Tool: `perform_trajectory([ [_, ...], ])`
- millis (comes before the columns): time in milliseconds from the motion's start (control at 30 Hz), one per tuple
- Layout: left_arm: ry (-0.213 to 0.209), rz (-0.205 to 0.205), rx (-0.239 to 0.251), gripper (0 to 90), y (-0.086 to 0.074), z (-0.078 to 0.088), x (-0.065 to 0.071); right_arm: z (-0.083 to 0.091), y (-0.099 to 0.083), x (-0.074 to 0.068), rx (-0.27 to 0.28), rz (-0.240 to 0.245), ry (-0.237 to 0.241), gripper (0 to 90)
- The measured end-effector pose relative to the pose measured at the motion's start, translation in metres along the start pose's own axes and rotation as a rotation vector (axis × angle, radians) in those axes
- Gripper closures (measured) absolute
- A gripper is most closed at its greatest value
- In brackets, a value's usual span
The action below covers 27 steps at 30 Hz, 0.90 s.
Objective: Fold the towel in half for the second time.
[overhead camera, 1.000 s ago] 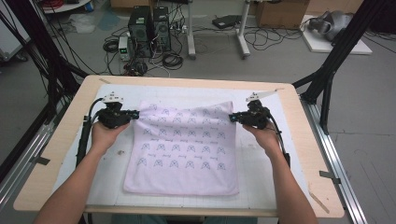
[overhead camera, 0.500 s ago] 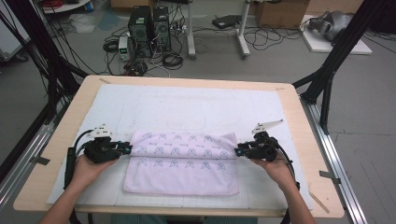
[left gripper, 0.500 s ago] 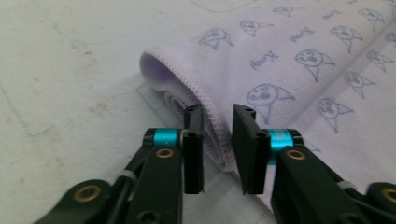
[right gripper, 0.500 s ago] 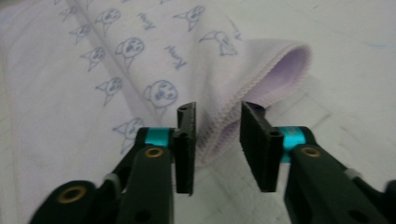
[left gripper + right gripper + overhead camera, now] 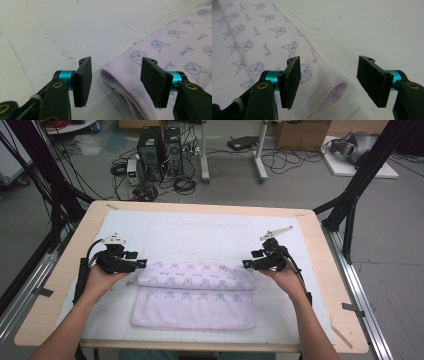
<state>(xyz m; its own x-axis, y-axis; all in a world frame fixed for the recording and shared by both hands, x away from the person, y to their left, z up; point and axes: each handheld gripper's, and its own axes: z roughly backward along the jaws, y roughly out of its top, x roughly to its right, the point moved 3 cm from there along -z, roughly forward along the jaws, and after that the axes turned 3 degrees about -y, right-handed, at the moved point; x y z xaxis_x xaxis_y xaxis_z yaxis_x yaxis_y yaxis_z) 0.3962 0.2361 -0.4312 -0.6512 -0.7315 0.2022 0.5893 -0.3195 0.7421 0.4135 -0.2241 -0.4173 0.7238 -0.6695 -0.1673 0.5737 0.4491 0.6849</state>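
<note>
A pale lilac towel (image 5: 195, 295) printed with small cat faces lies folded on the white mat (image 5: 210, 232), its upper layer covering the far half. My left gripper (image 5: 142, 264) hovers at the fold's left end, open. In the left gripper view its jaws (image 5: 116, 82) have just been opening, and the towel's hemmed corner (image 5: 120, 82) lies loose between them, untouched. My right gripper (image 5: 246, 264) is open at the fold's right end. Its jaws (image 5: 334, 82) have also just been opening, with the towel's edge (image 5: 329, 92) lying free below them.
The mat covers a wooden table (image 5: 60, 290) with bare mat beyond the towel. Black frame legs (image 5: 350, 205) stand at the table's far corners. Computer towers (image 5: 160, 145) and cables sit on the floor behind.
Both grippers carried the towel's far corners toward the person, folding the far part over the near part. Their jaws then opened and let the towel go.
</note>
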Motion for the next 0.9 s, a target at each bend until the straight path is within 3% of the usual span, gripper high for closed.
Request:
perform_trajectory([
  [100,-0.016,0.039,-0.032,40.7,-0.002,-0.013,-0.007,-0.014,-0.002,0.005,-0.046,-0.006,0.007,36.2],
  [167,-0.046,0.046,-0.072,45.9,-0.005,-0.02,-0.009,-0.02,-0.007,0.006,-0.097,-0.009,0.046,49.3],
  [233,-0.119,0.052,-0.071,65.1,-0.007,-0.021,-0.007,-0.022,-0.011,0.008,-0.109,-0.031,0.086,67.9],
  [333,-0.124,0.002,-0.037,83.9,-0.004,-0.013,-0.001,-0.015,-0.013,0.005,-0.063,-0.017,0.129,82.3],
  [533,-0.124,-0.047,0.059,87.0,0.001,0.018,0.017,0.012,-0.006,-0.015,0.032,0.054,0.125,83.9],
  [667,-0.118,-0.103,0.131,86.9,-0.003,0.047,0.034,0.036,-0.006,-0.034,0.106,0.117,0.124,83.7],
  [733,-0.121,-0.125,0.143,86.5,-0.015,0.06,0.045,0.048,-0.013,-0.047,0.129,0.15,0.12,83.0],
  [833,-0.14,-0.148,0.14,81.9,-0.04,0.074,0.06,0.064,-0.038,-0.065,0.151,0.175,0.151,77.9],
  [900,-0.158,-0.145,0.143,76.1,-0.059,0.082,0.067,0.071,-0.052,-0.071,0.162,0.164,0.169,71.2],
])
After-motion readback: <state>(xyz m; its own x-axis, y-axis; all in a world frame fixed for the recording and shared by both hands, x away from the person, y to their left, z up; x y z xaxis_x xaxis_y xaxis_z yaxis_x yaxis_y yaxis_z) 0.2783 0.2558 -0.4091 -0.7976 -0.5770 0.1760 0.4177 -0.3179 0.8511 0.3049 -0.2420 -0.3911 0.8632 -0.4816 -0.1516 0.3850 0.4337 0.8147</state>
